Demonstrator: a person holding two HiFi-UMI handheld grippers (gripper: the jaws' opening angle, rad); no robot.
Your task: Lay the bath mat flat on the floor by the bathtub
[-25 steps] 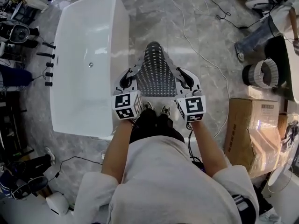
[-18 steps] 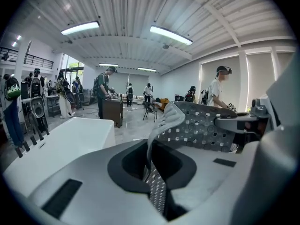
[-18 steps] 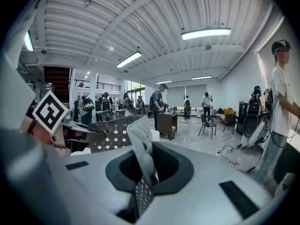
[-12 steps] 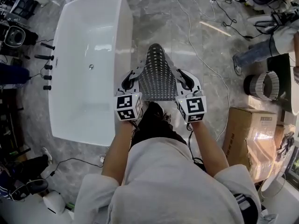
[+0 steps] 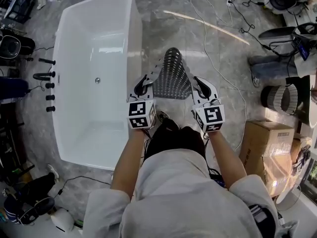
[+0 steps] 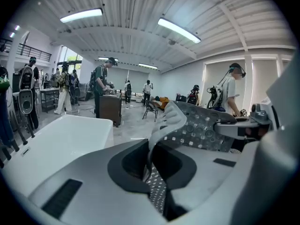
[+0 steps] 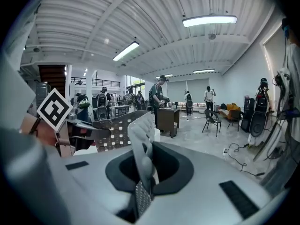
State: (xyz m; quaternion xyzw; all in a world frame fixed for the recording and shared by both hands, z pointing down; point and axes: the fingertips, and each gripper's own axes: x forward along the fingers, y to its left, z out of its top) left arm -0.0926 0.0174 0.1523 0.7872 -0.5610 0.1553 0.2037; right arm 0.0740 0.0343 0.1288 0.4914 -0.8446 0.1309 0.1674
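Observation:
A grey bath mat [image 5: 172, 76] with rows of light dots hangs in the air between both grippers, sagging and folded away from me, just right of the white bathtub [image 5: 94, 73]. My left gripper [image 5: 145, 81] is shut on the mat's left edge, which runs up between the jaws in the left gripper view as the mat [image 6: 197, 125]. My right gripper [image 5: 196, 83] is shut on the right edge, seen pinched as the mat [image 7: 140, 139] in the right gripper view. The mat is off the grey marble floor [image 5: 218, 48].
A white cable [image 5: 213, 58] snakes over the floor right of the mat. A long pale stick [image 5: 205, 26] lies beyond it. Cardboard boxes [image 5: 265, 143] stand at the right, a ribbed roll [image 5: 277, 98] above them. Dark gear [image 5: 20, 43] lines the tub's left side. People stand farther off.
The view has shifted, so tub and mat sit lower and farther right in frame. Both grippers still hold the mat between them. The person's dark trousers and shoes shifted under the grippers.

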